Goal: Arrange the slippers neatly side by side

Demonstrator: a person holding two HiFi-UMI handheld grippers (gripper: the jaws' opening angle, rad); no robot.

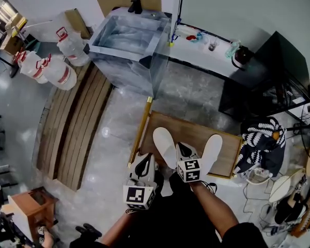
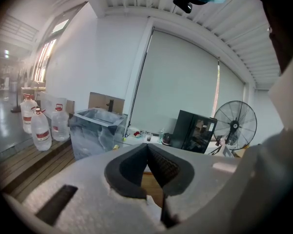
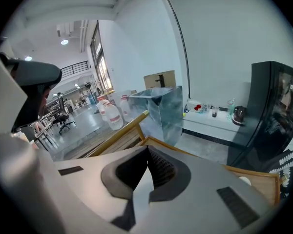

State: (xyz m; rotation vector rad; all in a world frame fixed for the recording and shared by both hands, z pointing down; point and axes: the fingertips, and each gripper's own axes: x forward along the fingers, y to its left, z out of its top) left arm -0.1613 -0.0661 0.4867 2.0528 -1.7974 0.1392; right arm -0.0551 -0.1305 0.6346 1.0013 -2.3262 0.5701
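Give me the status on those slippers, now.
Done: both lie on the wooden board. But the left slipper and right slipper splay in a V, with their far ends apart. In hand: nothing; the left tongs and right tongs are shut and empty. Left: turn the slippers parallel, side by side.

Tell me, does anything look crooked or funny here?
Yes. The left slipper and the right slipper on the wooden board lie in a V, with their far ends leaning apart. They are not neatly side by side.
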